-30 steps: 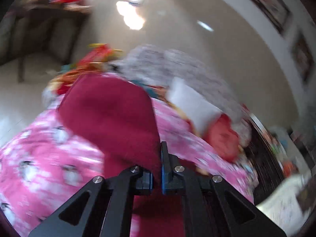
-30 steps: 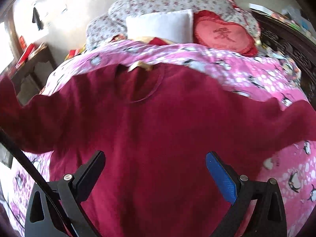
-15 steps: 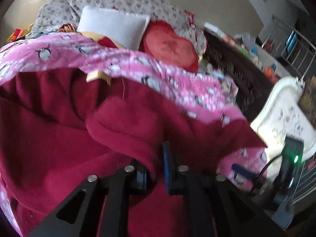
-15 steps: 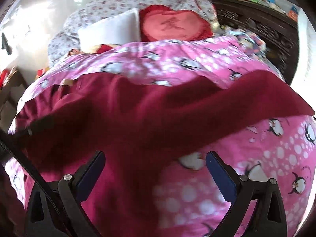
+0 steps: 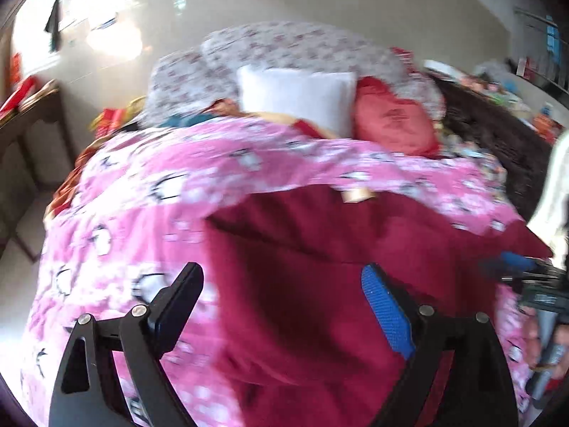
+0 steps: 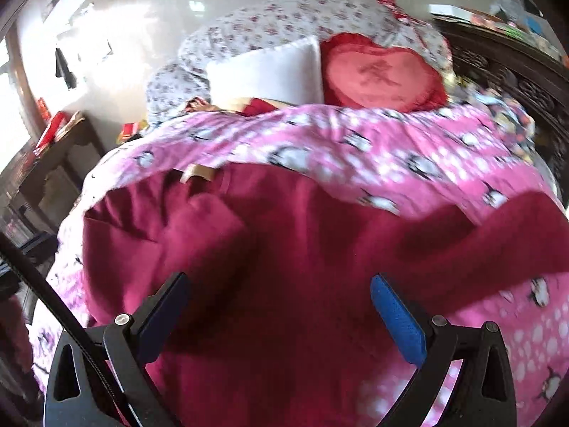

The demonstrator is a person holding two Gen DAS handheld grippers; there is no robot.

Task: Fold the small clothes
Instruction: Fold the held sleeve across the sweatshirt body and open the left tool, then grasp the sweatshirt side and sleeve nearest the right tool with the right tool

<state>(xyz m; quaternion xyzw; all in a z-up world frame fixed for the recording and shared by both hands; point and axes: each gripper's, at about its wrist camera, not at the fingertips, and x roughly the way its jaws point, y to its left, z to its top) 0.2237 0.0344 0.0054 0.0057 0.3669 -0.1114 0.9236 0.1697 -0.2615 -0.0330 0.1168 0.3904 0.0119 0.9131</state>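
Note:
A dark red sweater (image 5: 320,249) lies on the pink penguin-print bedspread (image 5: 142,195), its left sleeve folded in over the body. Its collar with a tan label (image 5: 357,195) points toward the pillows. My left gripper (image 5: 281,302) is open and empty, just above the sweater's left side. In the right wrist view the sweater (image 6: 284,267) fills the middle, with its right sleeve (image 6: 498,235) stretched out to the right. My right gripper (image 6: 279,309) is open and empty above the sweater's body.
A white pillow (image 6: 270,71), a red heart cushion (image 6: 380,74) and a floral quilt (image 6: 284,17) lie at the head of the bed. A dark carved headboard (image 6: 515,71) stands at the right. A wooden side table (image 5: 32,114) stands at the left.
My left gripper carried the left sleeve across the sweater's body, let it go and opened, then drew back to the left. My right gripper stayed open.

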